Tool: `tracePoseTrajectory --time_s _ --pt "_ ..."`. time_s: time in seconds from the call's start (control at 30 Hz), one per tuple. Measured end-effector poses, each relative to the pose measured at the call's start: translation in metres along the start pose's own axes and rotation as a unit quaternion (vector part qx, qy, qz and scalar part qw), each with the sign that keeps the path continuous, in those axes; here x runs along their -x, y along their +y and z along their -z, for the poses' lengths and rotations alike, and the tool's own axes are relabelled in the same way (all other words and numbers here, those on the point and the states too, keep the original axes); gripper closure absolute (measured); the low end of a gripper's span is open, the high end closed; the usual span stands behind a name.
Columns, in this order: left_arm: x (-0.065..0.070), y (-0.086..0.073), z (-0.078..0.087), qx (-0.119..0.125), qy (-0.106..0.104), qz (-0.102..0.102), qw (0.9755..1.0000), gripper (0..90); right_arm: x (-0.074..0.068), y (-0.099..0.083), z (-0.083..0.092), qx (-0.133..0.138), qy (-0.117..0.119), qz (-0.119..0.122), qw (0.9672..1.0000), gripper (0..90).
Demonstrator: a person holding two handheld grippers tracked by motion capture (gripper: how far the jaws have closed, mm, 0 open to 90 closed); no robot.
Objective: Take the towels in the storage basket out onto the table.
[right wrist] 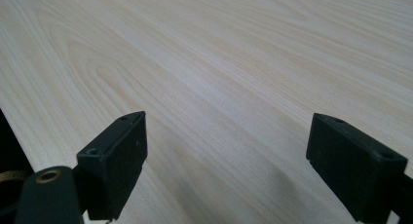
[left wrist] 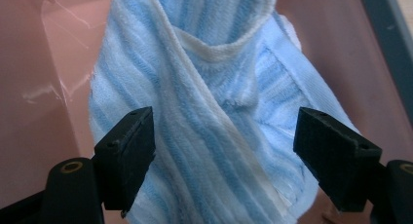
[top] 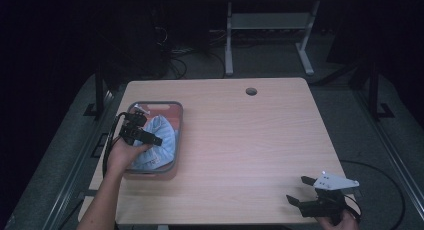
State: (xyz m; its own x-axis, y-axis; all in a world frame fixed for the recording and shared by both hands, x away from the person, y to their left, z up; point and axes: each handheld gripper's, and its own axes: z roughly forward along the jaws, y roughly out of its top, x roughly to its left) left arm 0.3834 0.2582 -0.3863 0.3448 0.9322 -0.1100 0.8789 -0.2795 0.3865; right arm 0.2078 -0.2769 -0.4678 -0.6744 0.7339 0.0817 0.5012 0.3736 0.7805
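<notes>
A light blue and white striped towel (top: 159, 147) lies bunched in a pink tray with a grey rim (top: 180, 121) at the table's left. My left gripper (top: 156, 140) hovers just over the towel (left wrist: 214, 102), jaws open wide on either side of its folds, nothing pinched. The tray's pink floor (left wrist: 44, 83) shows beside the cloth. Near the table's front right corner my right gripper (top: 299, 190) is held open over bare wood (right wrist: 219, 78), with nothing between its fingers.
The light wooden table (top: 240, 140) has a round cable hole (top: 251, 91) at the back. A grey-legged desk frame (top: 229, 45) and cables stand on the dark floor beyond. The table's near edge (right wrist: 14, 131) runs close to the right gripper.
</notes>
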Motion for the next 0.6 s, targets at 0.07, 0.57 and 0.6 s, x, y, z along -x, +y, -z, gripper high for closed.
tracePoseTrajectory --time_s 0.07,0.57,0.6 --pt "0.0 0.001 -0.004 -0.008 0.001 -0.001 1.0 23.2 0.0 0.0 0.0 0.0 0.0 0.002 1.0 14.4" --pt "0.009 0.004 -0.031 -0.069 0.052 -0.033 0.9957 32.2 -0.001 0.0 -0.003 -0.002 0.003 0.006 1.0 14.4" --pt "0.01 0.004 -0.034 -0.072 0.056 -0.033 0.9953 32.8 -0.001 0.0 -0.003 -0.003 0.003 0.007 1.0 14.4"
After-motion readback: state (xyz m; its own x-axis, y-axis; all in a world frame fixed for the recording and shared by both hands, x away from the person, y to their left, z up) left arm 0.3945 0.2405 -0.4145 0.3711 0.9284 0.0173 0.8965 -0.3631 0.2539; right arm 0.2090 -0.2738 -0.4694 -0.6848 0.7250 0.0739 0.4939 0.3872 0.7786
